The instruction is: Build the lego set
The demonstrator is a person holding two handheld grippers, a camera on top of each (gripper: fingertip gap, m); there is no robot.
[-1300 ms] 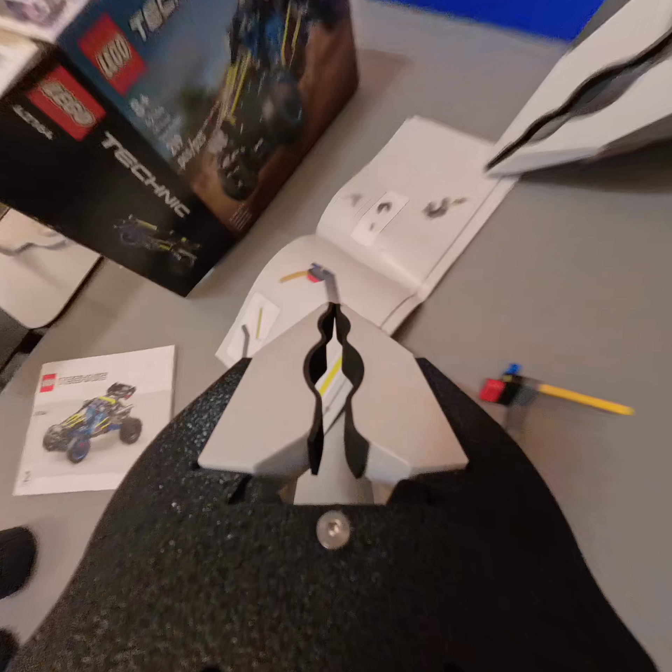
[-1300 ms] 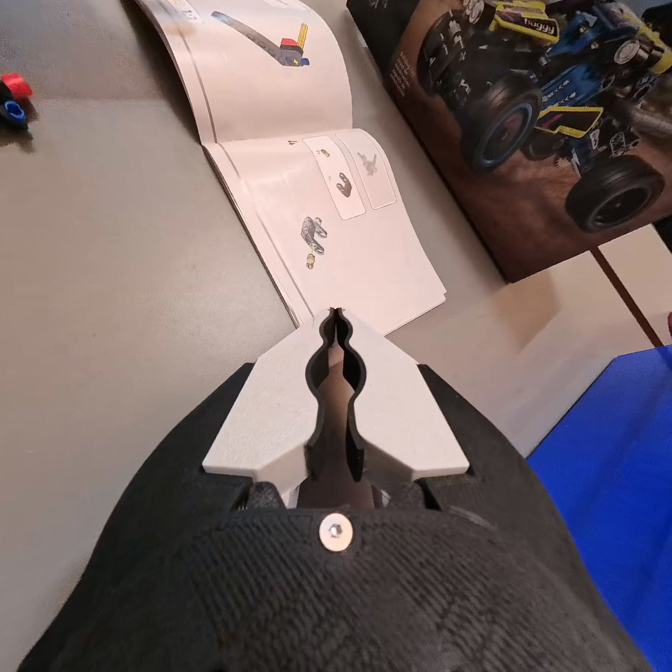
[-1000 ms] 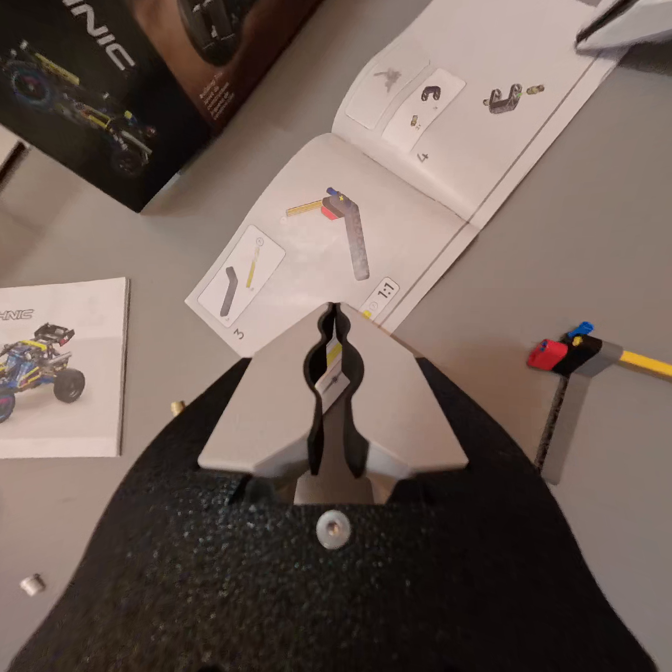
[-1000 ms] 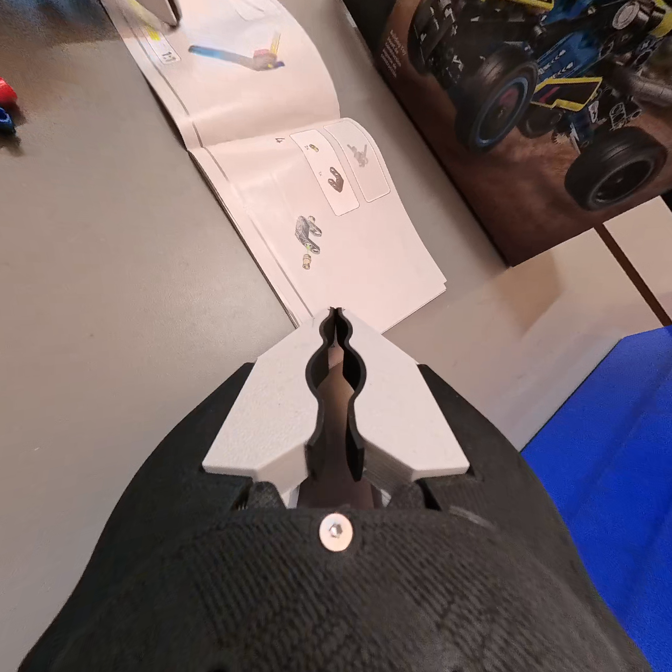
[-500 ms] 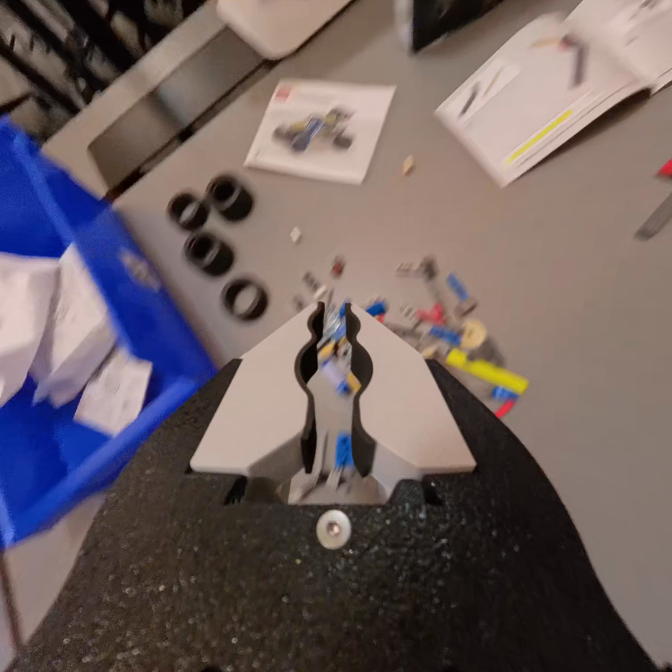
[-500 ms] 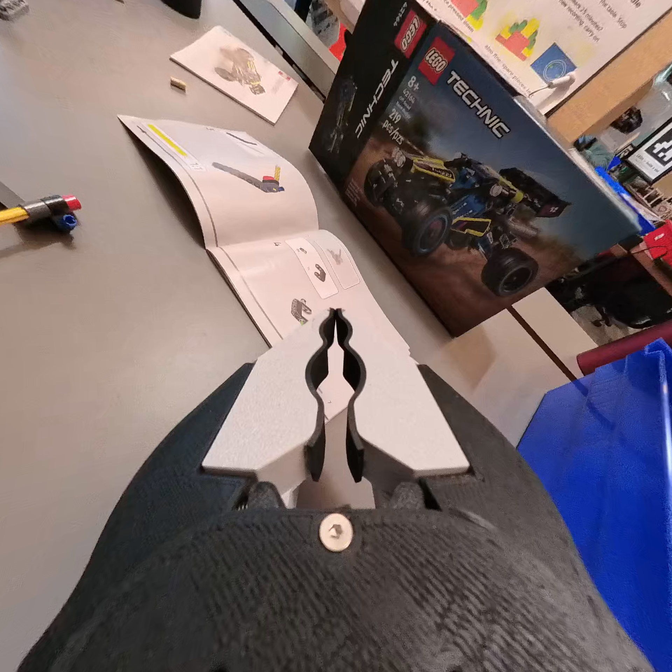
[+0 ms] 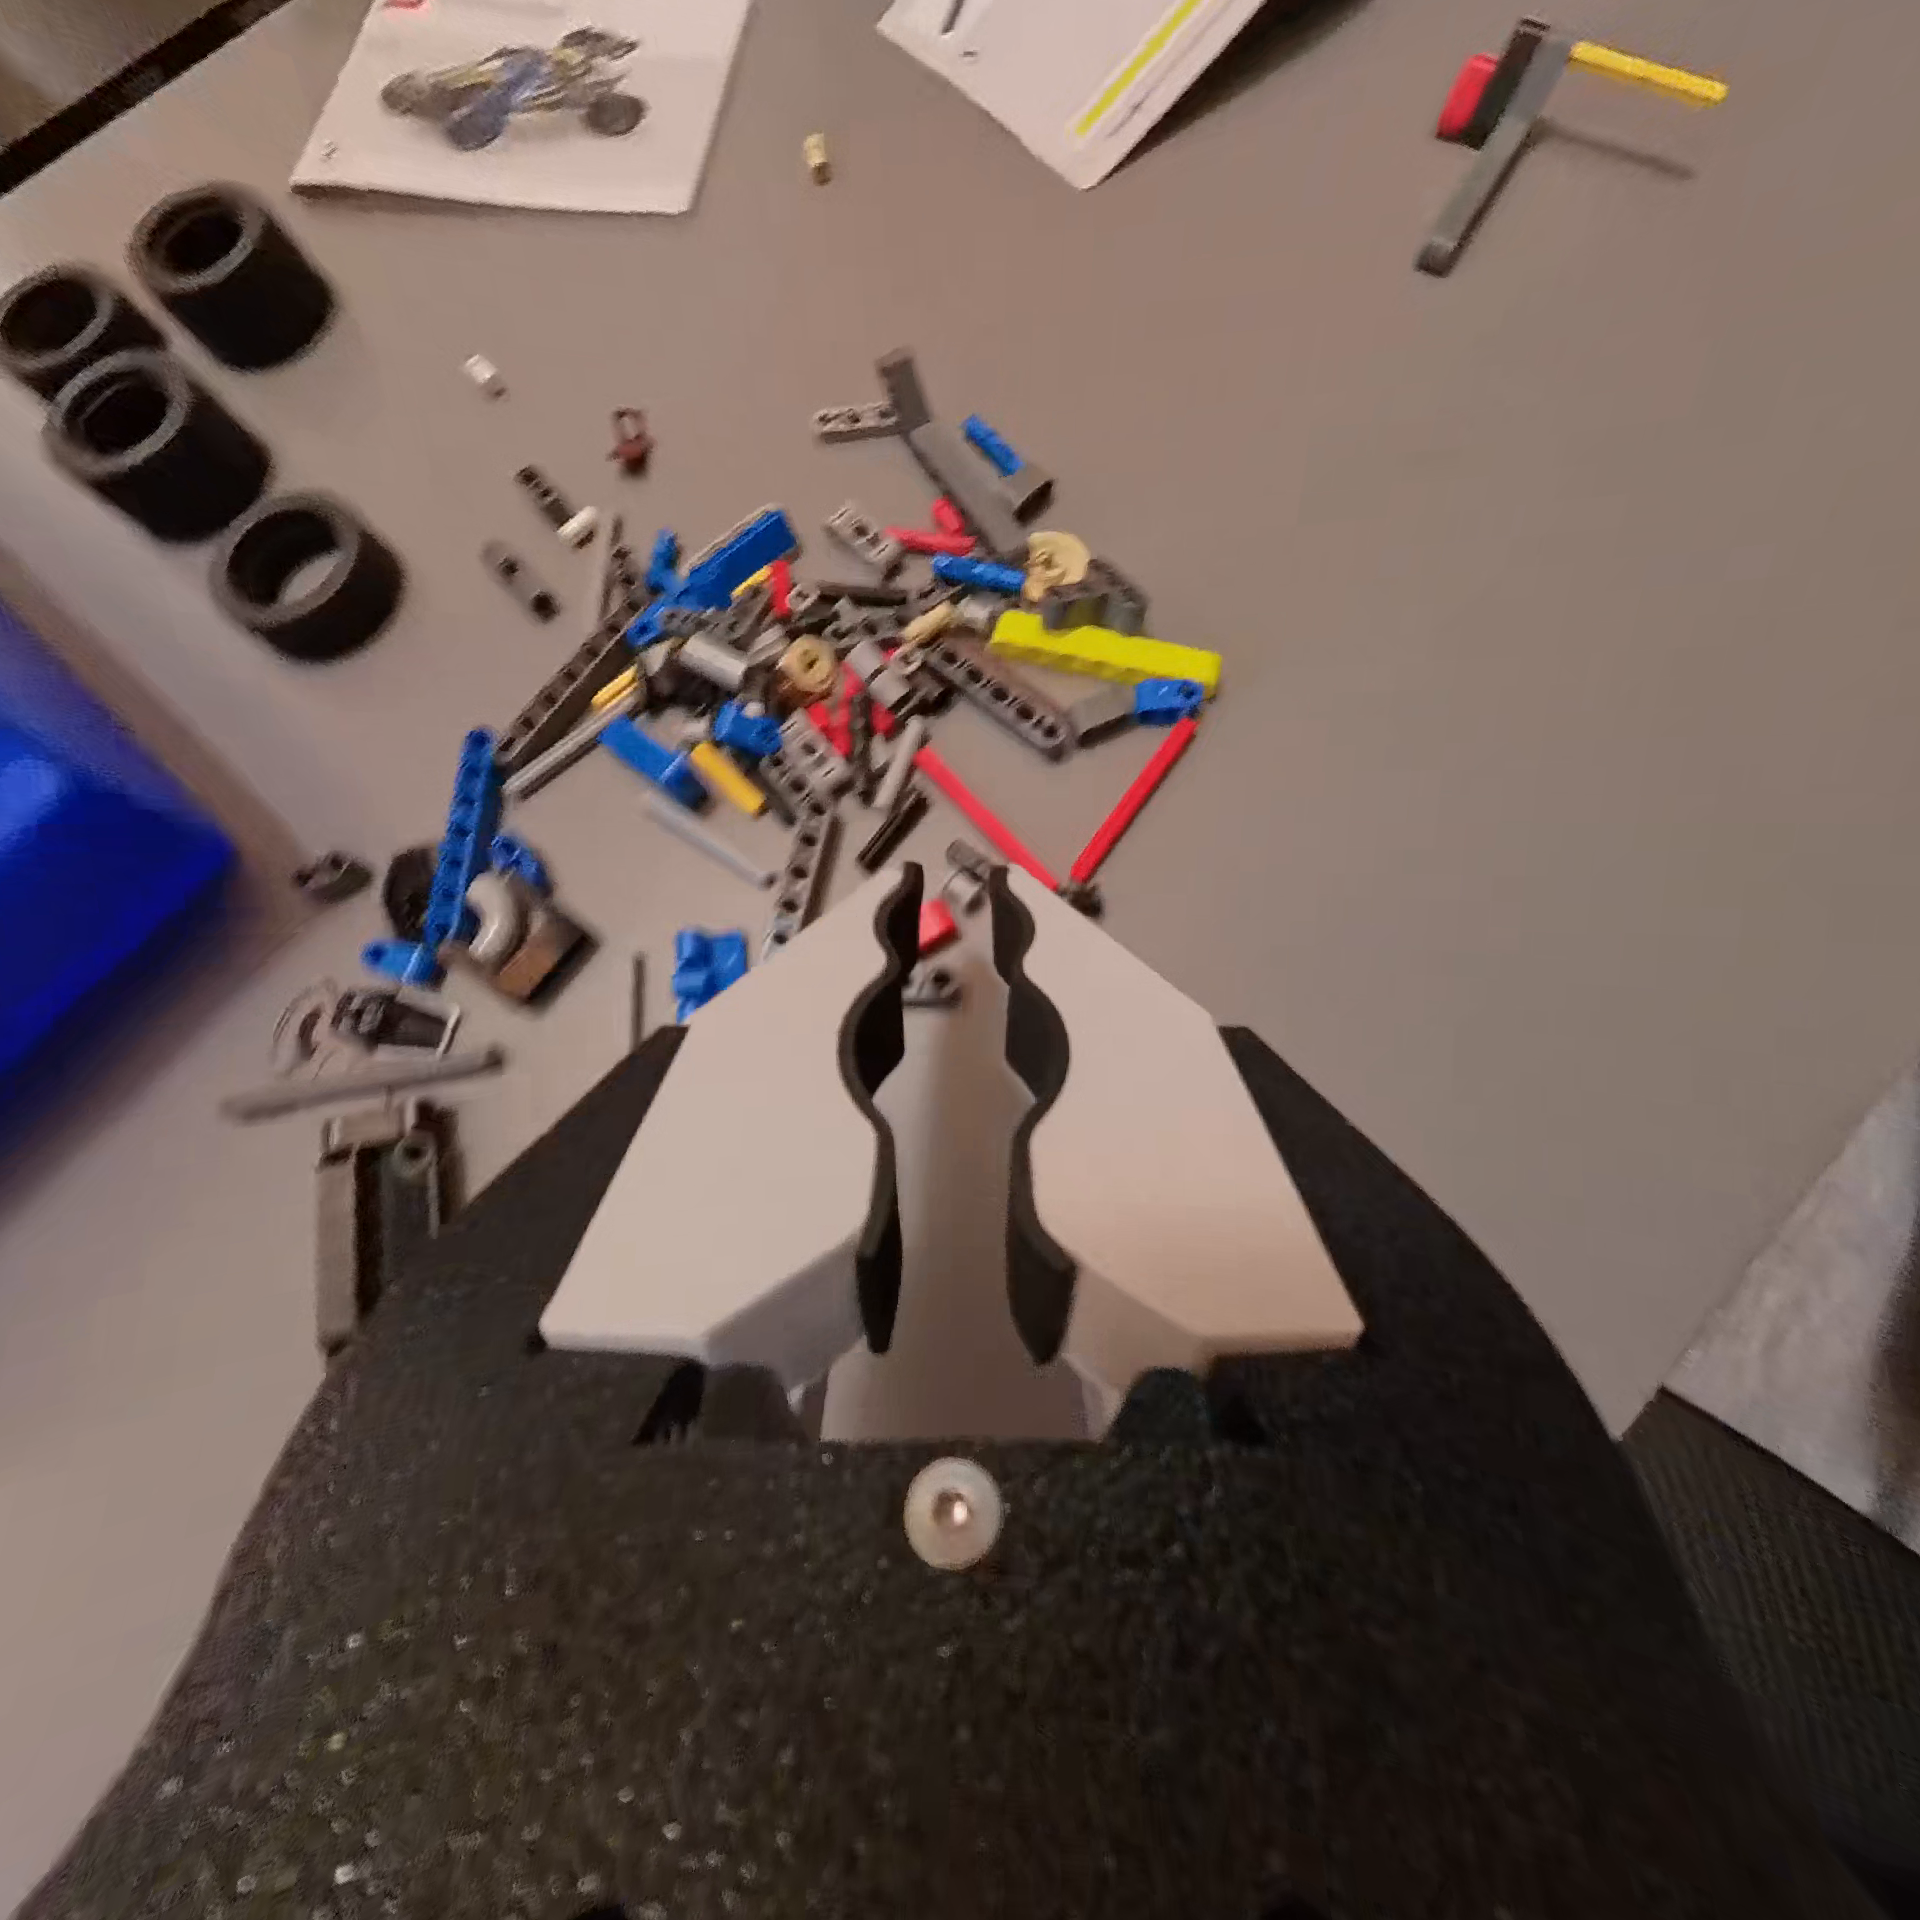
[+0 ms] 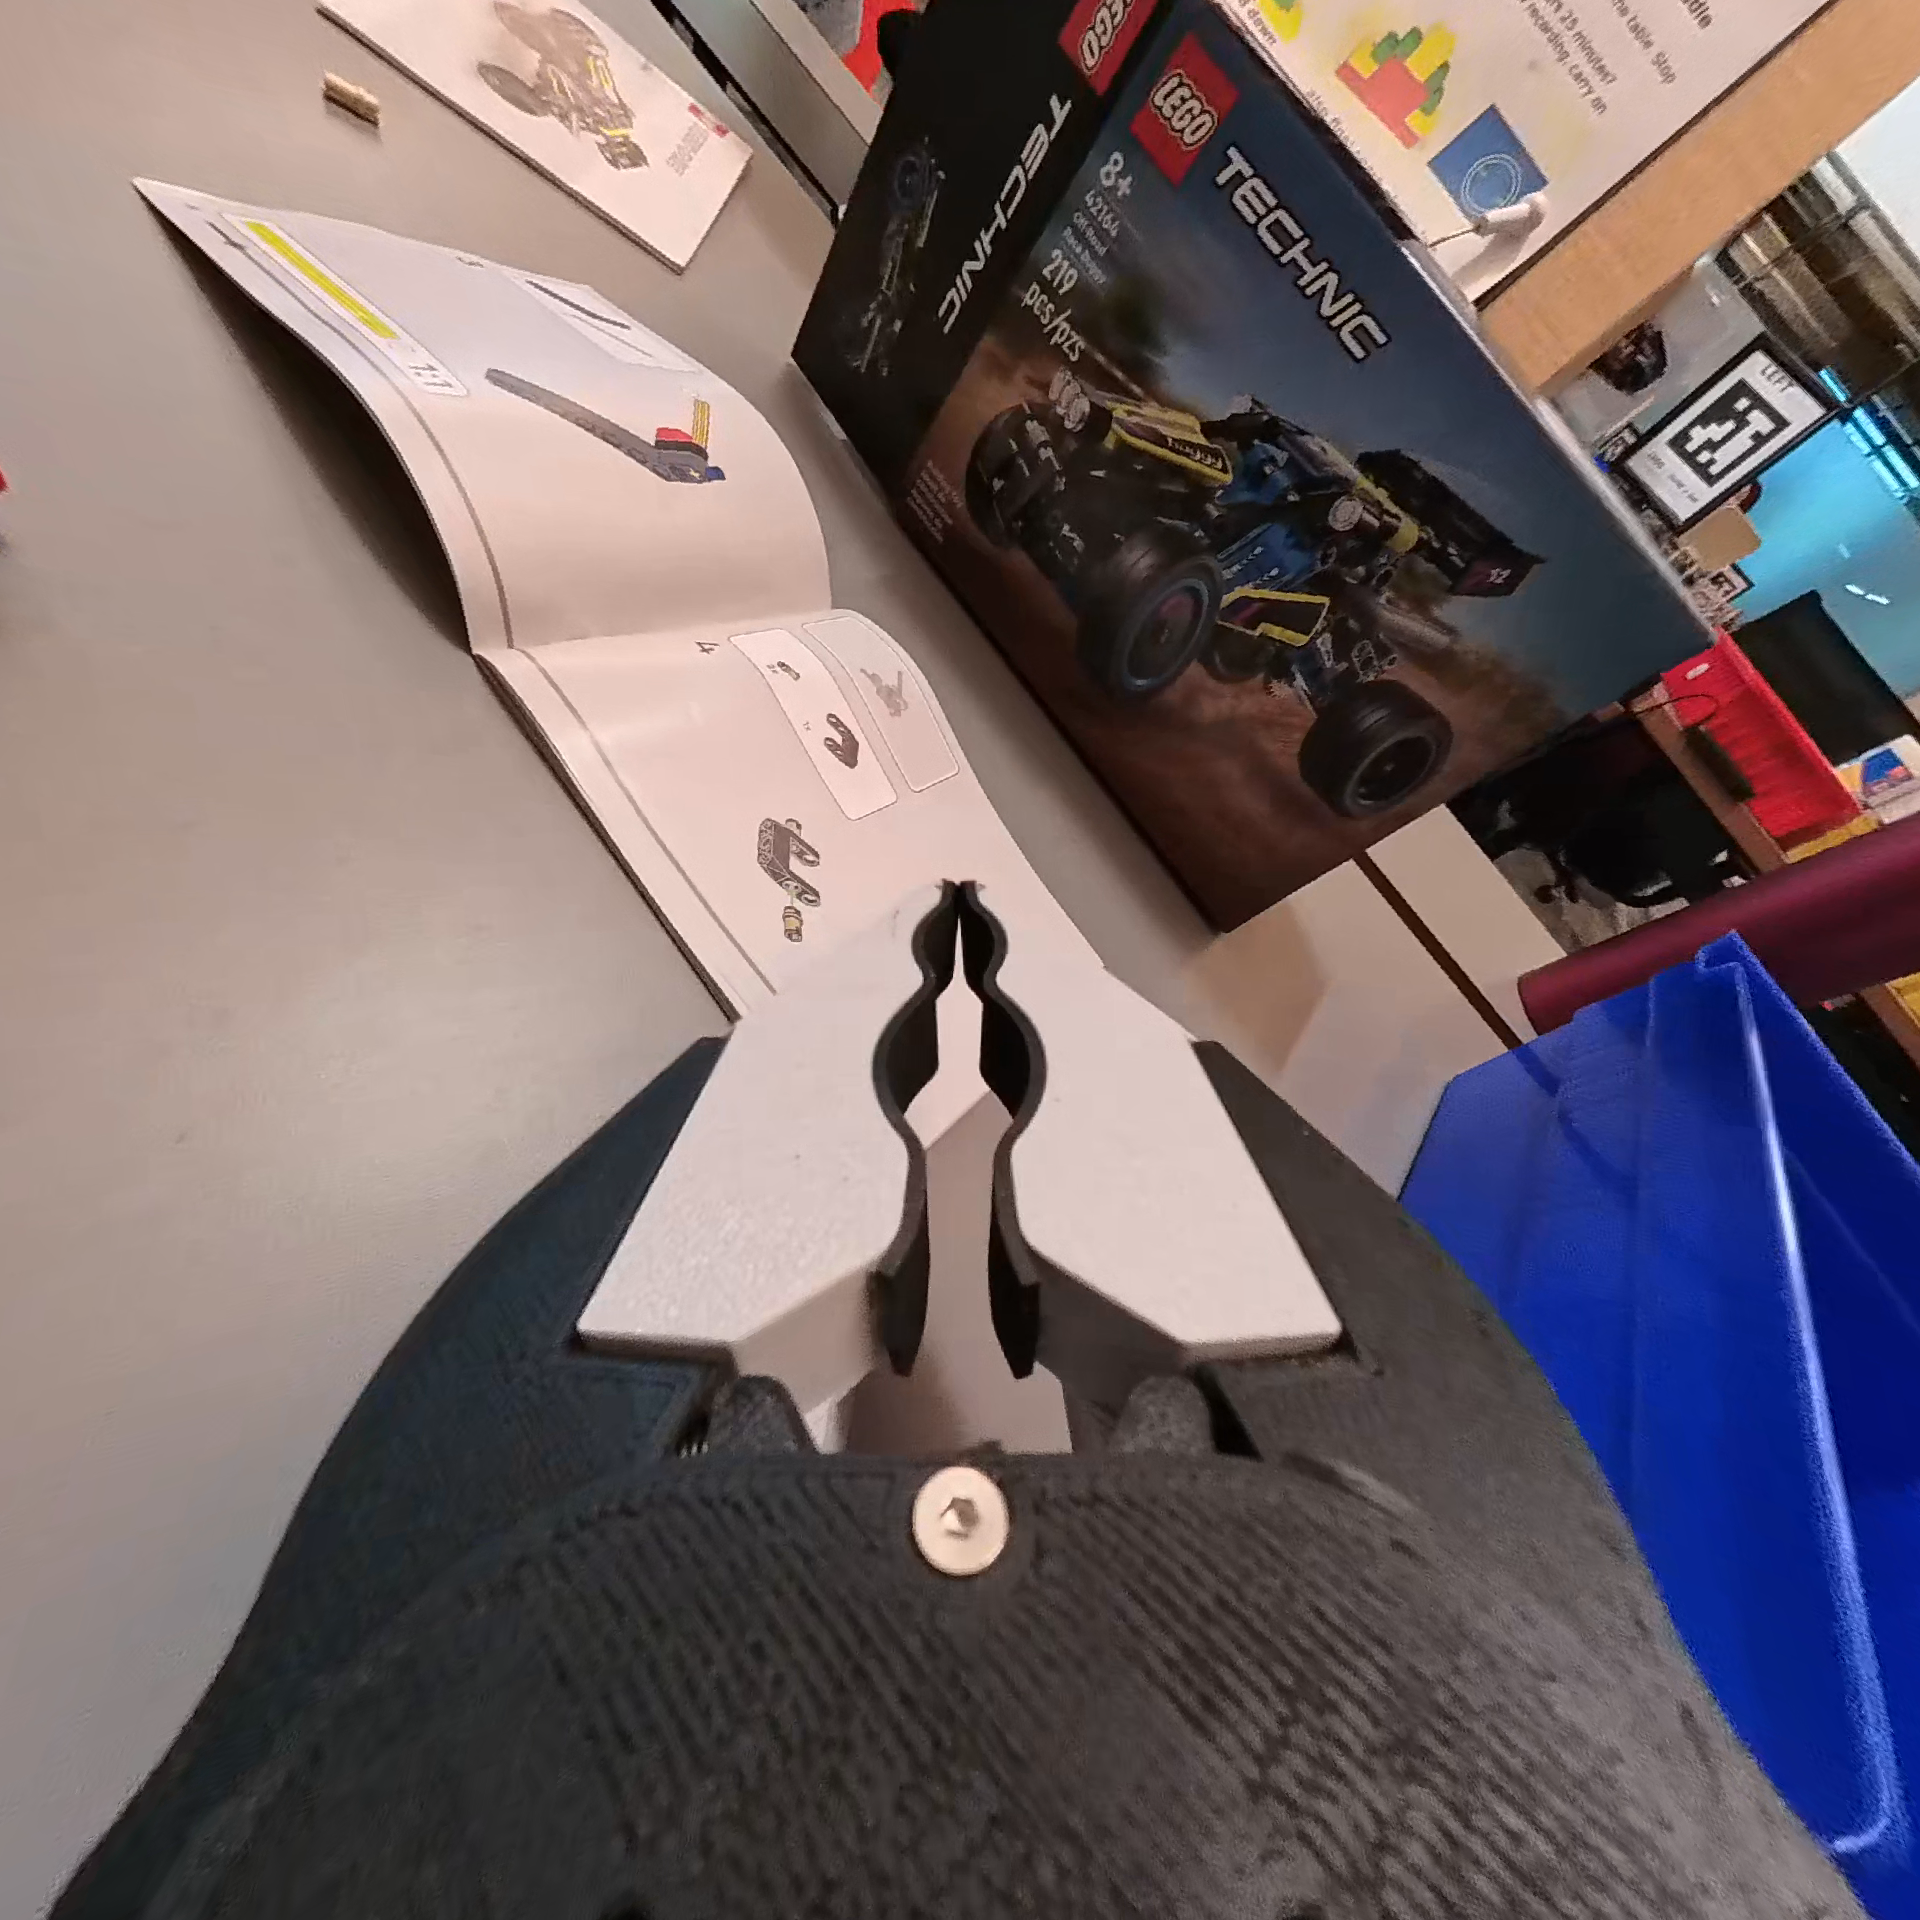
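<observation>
Tongs first: my left gripper [image 7: 954, 883] has its tips parted with nothing between them, hanging over the near edge of the loose lego pile [image 7: 831, 665] on the grey table [image 7: 1455, 623]. Four black tyres [image 7: 187, 416] sit far left, and the small started assembly [image 7: 1507, 114] far right. My right gripper [image 8: 958, 886] is pinched closed on nothing, pointing over the open instruction booklet [image 8: 623, 582], with the set's box [image 8: 1195, 468] standing just beyond it and a blue bin [image 8: 1714, 1299] near right.

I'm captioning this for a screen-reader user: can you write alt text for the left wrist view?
The left claw, jaws slightly open and empty, hovers at the near edge of a scattered pile of small multicoloured plastic building pieces on a grey table. Four black rubber tyres lie left, a closed paper booklet behind.
</observation>
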